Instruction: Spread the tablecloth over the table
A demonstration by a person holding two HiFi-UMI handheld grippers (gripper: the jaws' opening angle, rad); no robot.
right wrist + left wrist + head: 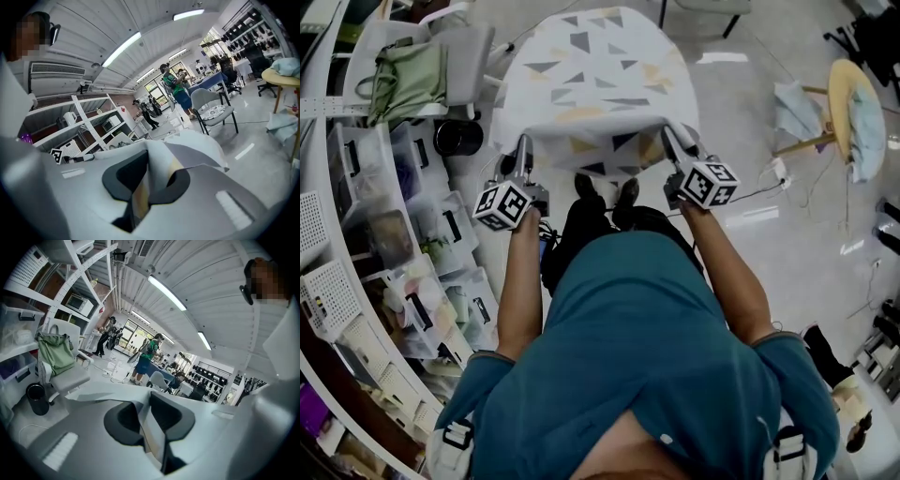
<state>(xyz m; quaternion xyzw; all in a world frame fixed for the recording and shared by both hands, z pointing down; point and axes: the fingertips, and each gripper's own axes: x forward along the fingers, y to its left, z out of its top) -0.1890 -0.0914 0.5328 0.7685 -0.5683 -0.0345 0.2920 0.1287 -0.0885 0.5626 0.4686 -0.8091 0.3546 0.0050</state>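
One white tablecloth patterned with grey and yellow triangles (595,89); two marker-cubed grippers, left gripper (523,148) and right gripper (677,141); one green fabric bag (408,80); one black cylindrical bin (457,138); one round wooden table (839,89)

Table: far centre, top hidden under cloth.
On table: tablecloth (595,80), white with grey and yellow triangles, draped over the top, both near corners raised.
Floor (750,244): pale, glossy.
On floor, left of table: black bin (457,138); white chair (467,56) carrying green bag (408,80).
On floor, right: cables (769,192); round wooden side table (840,89), pale blue cloth (865,117) on it.
Shelf rack (319,239): left edge, holding clear storage bins (441,230).
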